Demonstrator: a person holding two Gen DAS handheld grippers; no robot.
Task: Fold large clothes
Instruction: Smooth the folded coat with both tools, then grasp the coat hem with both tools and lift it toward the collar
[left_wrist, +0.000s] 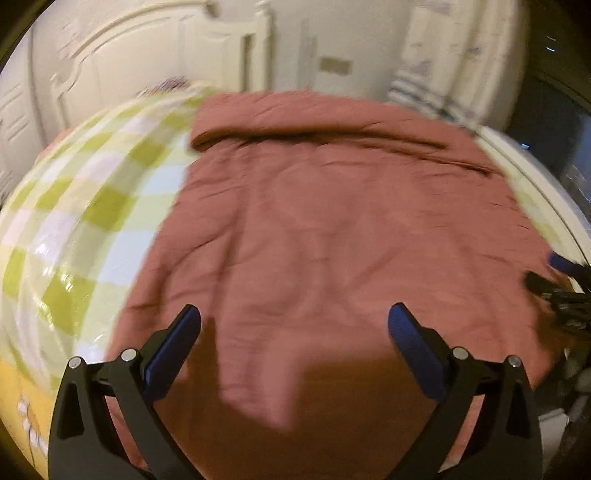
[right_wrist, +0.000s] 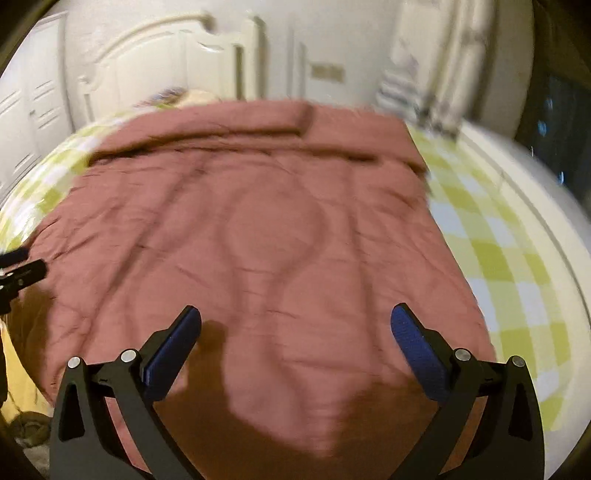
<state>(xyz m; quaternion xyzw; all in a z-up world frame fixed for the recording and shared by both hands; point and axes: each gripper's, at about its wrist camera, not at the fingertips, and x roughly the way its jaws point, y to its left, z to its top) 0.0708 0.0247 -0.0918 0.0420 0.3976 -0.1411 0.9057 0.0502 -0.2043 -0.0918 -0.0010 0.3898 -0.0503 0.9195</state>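
Note:
A large brick-red quilted blanket (left_wrist: 314, 229) (right_wrist: 258, 229) lies spread flat on a bed, its far edge turned over into a narrow fold. My left gripper (left_wrist: 293, 317) hovers open above the blanket's near edge, with nothing between its blue pads. My right gripper (right_wrist: 295, 317) is likewise open and empty above the near edge, further right. The right gripper's tip (left_wrist: 561, 280) shows at the right edge of the left wrist view, and the left gripper's tip (right_wrist: 22, 266) at the left edge of the right wrist view. Both views are motion-blurred.
The bed has a green-and-white checked sheet (left_wrist: 81, 221) (right_wrist: 498, 236) showing on both sides of the blanket. A white carved headboard (right_wrist: 155, 62) and white wall stand behind it. Pale curtains (right_wrist: 436, 66) hang at the back right, beside a dark window (right_wrist: 557, 122).

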